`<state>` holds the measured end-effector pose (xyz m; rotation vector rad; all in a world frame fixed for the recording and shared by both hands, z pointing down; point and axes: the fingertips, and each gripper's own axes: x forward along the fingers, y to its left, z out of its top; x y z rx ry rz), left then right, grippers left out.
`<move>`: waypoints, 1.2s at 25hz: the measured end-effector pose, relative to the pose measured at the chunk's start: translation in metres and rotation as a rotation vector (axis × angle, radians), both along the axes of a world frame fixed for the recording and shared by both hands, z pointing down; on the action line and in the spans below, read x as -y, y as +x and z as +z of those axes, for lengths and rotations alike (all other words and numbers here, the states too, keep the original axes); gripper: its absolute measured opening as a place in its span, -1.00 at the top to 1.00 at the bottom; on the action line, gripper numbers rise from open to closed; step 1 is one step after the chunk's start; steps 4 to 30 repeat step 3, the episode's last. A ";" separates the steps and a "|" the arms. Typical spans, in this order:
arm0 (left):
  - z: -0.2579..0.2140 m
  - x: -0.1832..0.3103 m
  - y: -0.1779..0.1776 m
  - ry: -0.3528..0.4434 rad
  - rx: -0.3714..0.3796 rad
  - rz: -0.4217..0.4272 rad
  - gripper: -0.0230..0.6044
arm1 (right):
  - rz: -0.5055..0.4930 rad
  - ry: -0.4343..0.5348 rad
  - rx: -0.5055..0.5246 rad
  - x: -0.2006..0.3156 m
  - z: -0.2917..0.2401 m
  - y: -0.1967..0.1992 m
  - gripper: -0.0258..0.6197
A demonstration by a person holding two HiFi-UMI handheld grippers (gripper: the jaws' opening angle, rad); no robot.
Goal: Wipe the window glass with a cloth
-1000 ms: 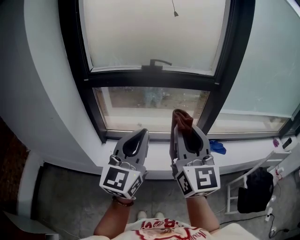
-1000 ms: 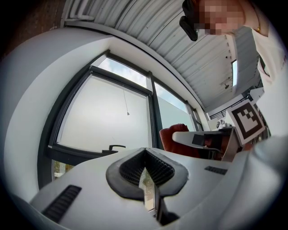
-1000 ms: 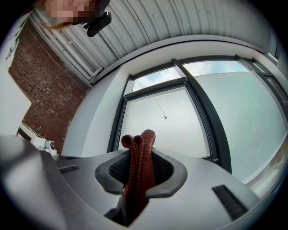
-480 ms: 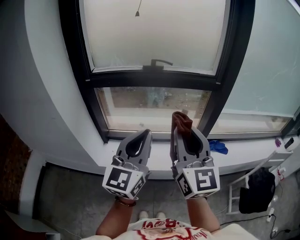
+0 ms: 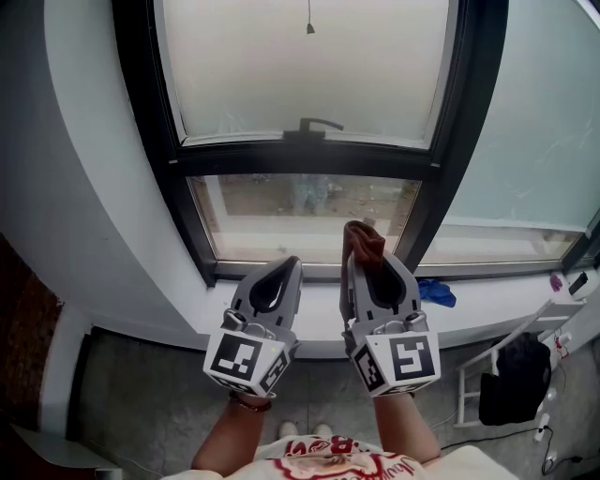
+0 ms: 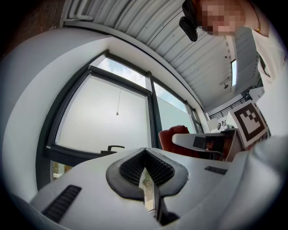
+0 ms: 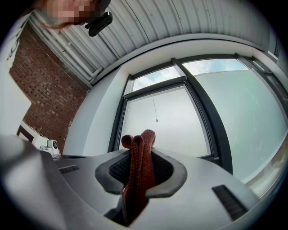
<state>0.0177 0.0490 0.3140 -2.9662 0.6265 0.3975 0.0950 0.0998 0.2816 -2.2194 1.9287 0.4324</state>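
Note:
A rust-brown knitted cloth (image 5: 363,244) sticks out of my right gripper (image 5: 367,258), whose jaws are shut on it; in the right gripper view the cloth (image 7: 138,161) stands folded between the pads. My left gripper (image 5: 286,265) is beside it, shut and holding nothing, its jaws meeting in the left gripper view (image 6: 145,152). Both point at the window: a frosted upper pane (image 5: 309,66) with a dark handle (image 5: 317,125) and a clear lower pane (image 5: 300,217) in a black frame. Neither gripper touches the glass.
A white sill (image 5: 487,300) runs under the window, with a blue cloth (image 5: 436,293) lying on it to the right. A pull cord (image 5: 309,19) hangs before the upper pane. At the lower right are a white rack (image 5: 492,370) and a black bag (image 5: 511,380).
Both grippers stay nearly still, drifting very slightly. The hanging pull cord swings left, then back to the right.

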 end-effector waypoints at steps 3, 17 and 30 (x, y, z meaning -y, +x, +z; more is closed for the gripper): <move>0.000 -0.002 0.002 0.000 -0.004 0.009 0.86 | -0.004 0.003 -0.002 0.000 -0.001 -0.002 0.64; 0.000 -0.002 0.002 0.000 -0.004 0.009 0.86 | -0.004 0.003 -0.002 0.000 -0.001 -0.002 0.64; 0.000 -0.002 0.002 0.000 -0.004 0.009 0.86 | -0.004 0.003 -0.002 0.000 -0.001 -0.002 0.64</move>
